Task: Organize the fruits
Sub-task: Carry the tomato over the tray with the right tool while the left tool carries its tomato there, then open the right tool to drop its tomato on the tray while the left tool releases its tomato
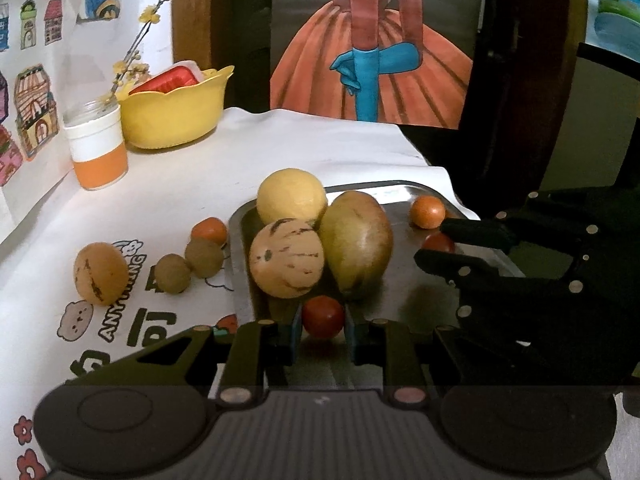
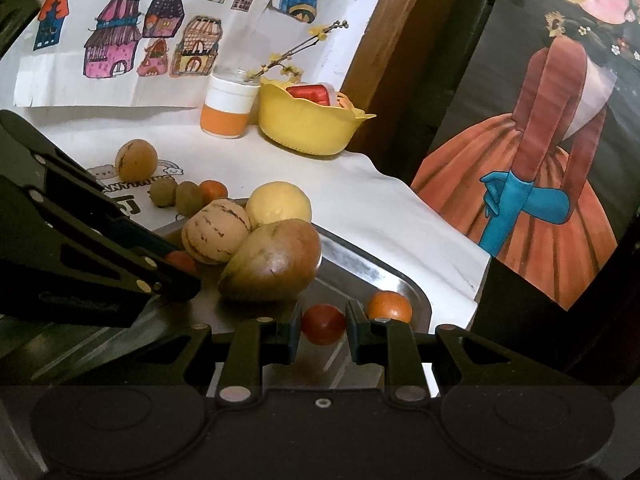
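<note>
Currently I log two claws, each with a small red fruit between its pads. My left gripper stands at the near edge of the metal tray, its blue pads close on either side of a red tomato; whether they press it or merely flank it I cannot tell. My right gripper brackets a second red tomato the same way near the tray's right end, contact equally unclear, with a small orange just beside its right finger.

On the tray: a yellow round fruit, a striped melon and a green-brown mango, all three touching in a cluster.

Off the tray, on the white printed cloth: a second striped melon, two small green-brown fruits side by side, and another small orange just beside the tray's left rim.

At the back: a yellow bowl holding a red-and-white item, and a white-and-orange jar with a flowering twig.
</note>
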`<control>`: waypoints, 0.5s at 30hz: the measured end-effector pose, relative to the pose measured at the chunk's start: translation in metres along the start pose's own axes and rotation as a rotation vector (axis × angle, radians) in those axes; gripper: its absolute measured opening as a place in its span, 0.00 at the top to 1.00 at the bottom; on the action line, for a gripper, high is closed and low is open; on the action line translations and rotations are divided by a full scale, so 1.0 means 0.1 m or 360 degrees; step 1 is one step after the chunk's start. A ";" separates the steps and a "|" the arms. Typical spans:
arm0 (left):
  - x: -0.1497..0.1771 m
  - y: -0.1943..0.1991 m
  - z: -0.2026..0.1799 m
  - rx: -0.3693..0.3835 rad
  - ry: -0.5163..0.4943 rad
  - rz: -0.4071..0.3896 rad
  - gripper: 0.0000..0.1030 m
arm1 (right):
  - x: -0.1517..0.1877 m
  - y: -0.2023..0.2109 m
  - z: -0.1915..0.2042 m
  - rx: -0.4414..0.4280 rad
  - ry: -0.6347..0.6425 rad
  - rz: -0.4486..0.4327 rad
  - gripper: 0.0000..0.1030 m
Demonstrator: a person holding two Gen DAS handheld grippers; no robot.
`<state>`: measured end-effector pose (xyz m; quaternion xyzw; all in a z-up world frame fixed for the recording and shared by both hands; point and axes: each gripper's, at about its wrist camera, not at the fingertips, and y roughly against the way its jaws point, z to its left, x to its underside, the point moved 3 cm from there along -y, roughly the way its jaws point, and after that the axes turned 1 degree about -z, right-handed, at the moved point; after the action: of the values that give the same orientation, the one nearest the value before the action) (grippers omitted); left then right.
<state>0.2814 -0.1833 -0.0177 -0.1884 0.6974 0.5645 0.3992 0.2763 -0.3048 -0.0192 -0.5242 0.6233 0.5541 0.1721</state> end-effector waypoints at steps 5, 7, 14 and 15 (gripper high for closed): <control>-0.01 0.00 0.04 -0.0009 0.0025 -0.0006 0.76 | -0.02 -0.05 0.02 -0.0009 0.0023 0.0013 0.75; -0.01 -0.01 0.04 -0.0010 0.0030 -0.0003 0.76 | -0.02 -0.07 0.03 -0.0005 0.0035 0.0023 0.75; 0.00 -0.02 0.02 -0.0015 0.0026 0.0017 0.76 | -0.03 -0.09 0.04 -0.0004 0.0043 0.0031 0.75; 0.00 -0.03 0.02 -0.0016 0.0027 0.0018 0.76 | -0.03 -0.09 0.04 -0.0002 0.0042 0.0031 0.76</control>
<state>0.2839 -0.1817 -0.0196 -0.1912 0.6990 0.5687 0.3892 0.2836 -0.2989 -0.0229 -0.5255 0.6303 0.5492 0.1582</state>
